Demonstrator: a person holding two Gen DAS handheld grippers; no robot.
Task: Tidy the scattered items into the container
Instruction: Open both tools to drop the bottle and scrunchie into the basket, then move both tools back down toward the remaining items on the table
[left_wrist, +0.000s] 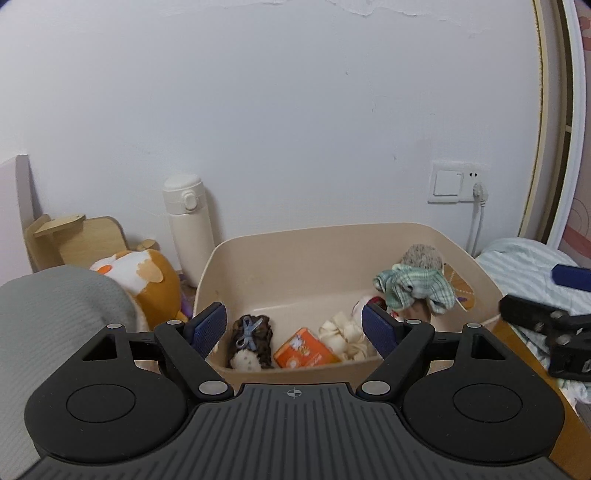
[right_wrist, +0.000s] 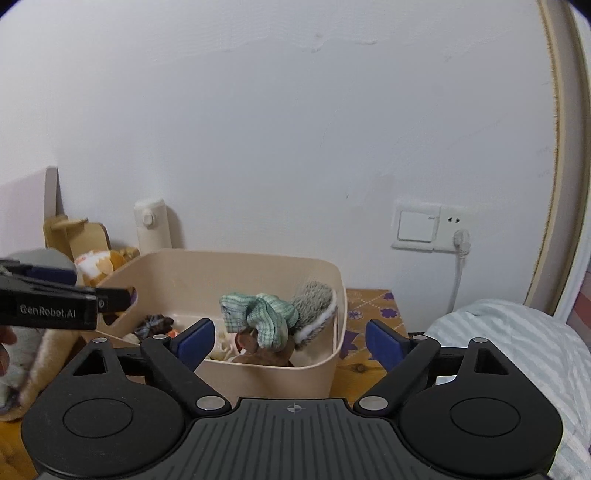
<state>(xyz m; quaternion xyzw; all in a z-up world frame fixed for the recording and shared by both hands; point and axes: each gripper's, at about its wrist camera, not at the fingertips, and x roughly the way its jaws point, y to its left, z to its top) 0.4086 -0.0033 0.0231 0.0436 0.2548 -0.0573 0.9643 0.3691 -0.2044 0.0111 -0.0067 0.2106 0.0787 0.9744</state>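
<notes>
Beige plastic tub (left_wrist: 236, 258) holds the tidied things – a green checked cloth (right_wrist: 258, 314) lies draped on its heap, straight ahead of and below our right gripper (right_wrist: 291, 339), whose blue pads stand spread with nothing between them. Our left gripper (left_wrist: 295, 328) gapes empty too, over the tub's near wall. Any item left outside – the orange-and-white plush toy (left_wrist: 140, 273) – lies off to our left, nearer the left hand.

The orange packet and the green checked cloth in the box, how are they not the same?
The orange packet is flat and boxy with a printed front; the green checked cloth is soft and crumpled. The packet lies low on the floor of the beige box; the cloth sits higher, piled on top of other things near the furry grey toy. The packet is bright orange; the cloth is pale green with white. Both are inside the box, and neither gripper touches them.
</notes>
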